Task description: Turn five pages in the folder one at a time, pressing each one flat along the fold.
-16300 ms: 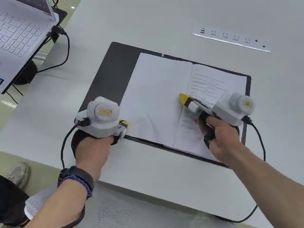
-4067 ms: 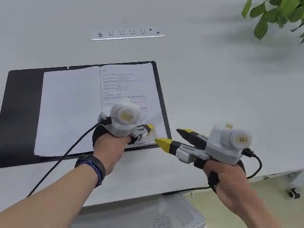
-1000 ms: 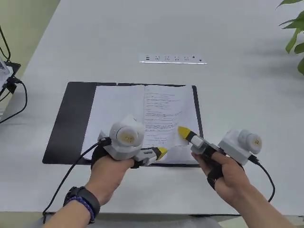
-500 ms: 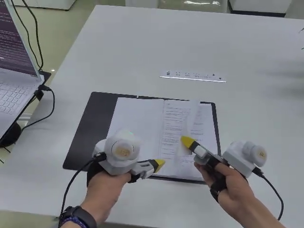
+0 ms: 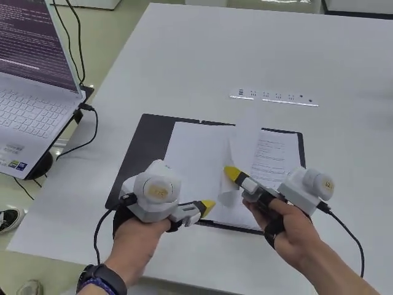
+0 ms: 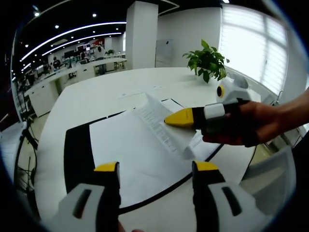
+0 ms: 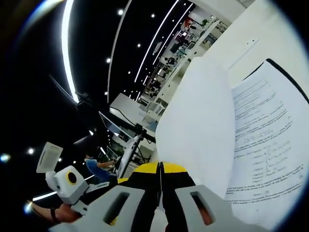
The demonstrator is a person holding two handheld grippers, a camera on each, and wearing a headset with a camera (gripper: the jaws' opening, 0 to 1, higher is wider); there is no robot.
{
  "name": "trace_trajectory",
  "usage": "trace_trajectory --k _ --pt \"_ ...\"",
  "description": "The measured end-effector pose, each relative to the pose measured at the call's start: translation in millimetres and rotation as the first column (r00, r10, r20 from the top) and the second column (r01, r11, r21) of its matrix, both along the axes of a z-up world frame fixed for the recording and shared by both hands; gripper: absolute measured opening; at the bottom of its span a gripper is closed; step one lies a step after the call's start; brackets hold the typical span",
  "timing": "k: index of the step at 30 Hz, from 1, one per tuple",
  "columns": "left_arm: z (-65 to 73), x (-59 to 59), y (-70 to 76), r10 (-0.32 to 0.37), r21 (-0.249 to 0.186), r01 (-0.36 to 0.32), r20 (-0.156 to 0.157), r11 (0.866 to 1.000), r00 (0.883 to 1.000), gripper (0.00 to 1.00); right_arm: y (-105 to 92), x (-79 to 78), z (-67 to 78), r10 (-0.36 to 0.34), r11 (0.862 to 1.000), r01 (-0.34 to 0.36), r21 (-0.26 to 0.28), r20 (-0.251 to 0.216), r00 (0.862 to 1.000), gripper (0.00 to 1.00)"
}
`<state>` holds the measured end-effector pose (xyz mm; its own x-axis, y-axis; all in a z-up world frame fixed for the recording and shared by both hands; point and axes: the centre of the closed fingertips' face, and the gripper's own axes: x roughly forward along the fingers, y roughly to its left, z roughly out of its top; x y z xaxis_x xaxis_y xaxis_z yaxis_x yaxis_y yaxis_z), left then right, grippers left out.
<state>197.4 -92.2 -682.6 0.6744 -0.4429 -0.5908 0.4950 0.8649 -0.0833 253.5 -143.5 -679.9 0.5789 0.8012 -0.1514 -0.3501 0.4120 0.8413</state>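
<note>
A black folder [image 5: 138,161] lies open on the white table, with a blank sheet [image 5: 193,161] on its left and a printed page [image 5: 275,161] on its right. My right gripper [image 5: 232,176] is shut on the lower edge of one page [image 5: 243,152], which stands lifted and curled over the fold. The right gripper view shows that gripper [image 7: 161,169] with jaws closed on the white page [image 7: 198,111], beside the printed page [image 7: 265,135]. My left gripper [image 5: 203,208] hovers at the folder's front edge. It is open [image 6: 157,166] and holds nothing.
An open laptop [image 5: 31,74] sits at the left edge of the table with a black cable [image 5: 86,132] trailing toward the folder. A power strip [image 5: 273,97] is set into the table behind the folder. A potted plant [image 6: 207,60] stands at the far end.
The right gripper has raised the page's edge and carried it left toward the fold, so the page now stands up. The left gripper stays by the front edge. The head camera has shifted.
</note>
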Motion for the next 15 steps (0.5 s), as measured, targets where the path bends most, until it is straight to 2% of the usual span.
trace_trajectory --k 11,15 --pt "2.4 -5.4 22.2 0.049 0.009 -0.049 0.000 0.999 0.999 0.59 44.4 -5.4 -2.0 0.087 0.996 -0.087 0.018 -0.004 0.996 0.00" --pt "0.2 -5.5 25.3 0.056 0.008 -0.056 -0.004 0.998 0.998 0.59 61.2 -7.4 -9.4 0.120 0.993 -0.120 0.020 -0.009 0.993 0.00"
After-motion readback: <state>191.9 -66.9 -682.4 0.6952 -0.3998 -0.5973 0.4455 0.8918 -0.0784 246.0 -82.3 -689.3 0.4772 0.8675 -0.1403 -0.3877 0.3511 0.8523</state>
